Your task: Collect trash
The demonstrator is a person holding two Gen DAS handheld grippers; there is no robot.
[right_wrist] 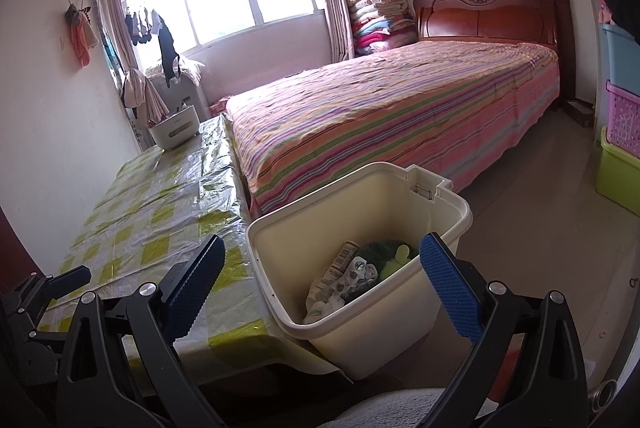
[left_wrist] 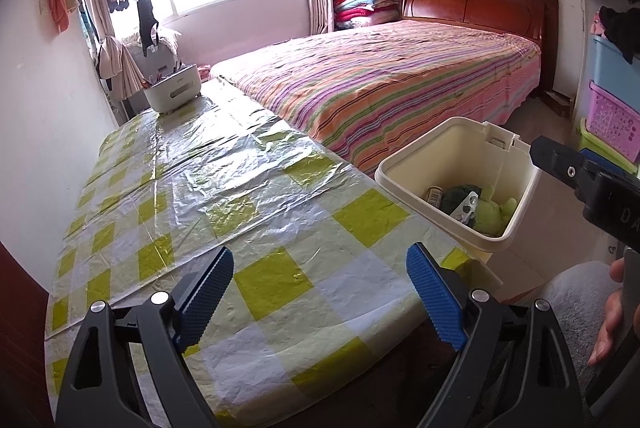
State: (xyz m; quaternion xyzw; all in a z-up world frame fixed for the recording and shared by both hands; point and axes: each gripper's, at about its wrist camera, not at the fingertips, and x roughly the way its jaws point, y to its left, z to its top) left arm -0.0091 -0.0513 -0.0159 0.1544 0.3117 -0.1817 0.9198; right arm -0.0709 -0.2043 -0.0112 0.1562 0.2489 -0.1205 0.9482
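Left gripper [left_wrist: 320, 292] jaws spread wide, empty, over the crinkly green-checked plastic tablecloth [left_wrist: 224, 188]; right gripper [right_wrist: 320, 284] also wide open, holding nothing, above the cream plastic trash bin [right_wrist: 436, 312] just beside the table's corner. Trash in the bin: a blister pack [right_wrist: 356, 274], a labelled bottle [right_wrist: 340, 260], a green plush [left_wrist: 494, 214]. Only the left view shows a hand [left_wrist: 612, 312]; a striped bed [left_wrist: 384, 84] lies behind, a white box [left_wrist: 172, 88] at the table's far end.

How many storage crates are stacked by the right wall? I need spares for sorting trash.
3 show: a blue crate on top, a pink lattice crate beneath, and a green crate lowest. The frame edge crops the stack, so others may be hidden.
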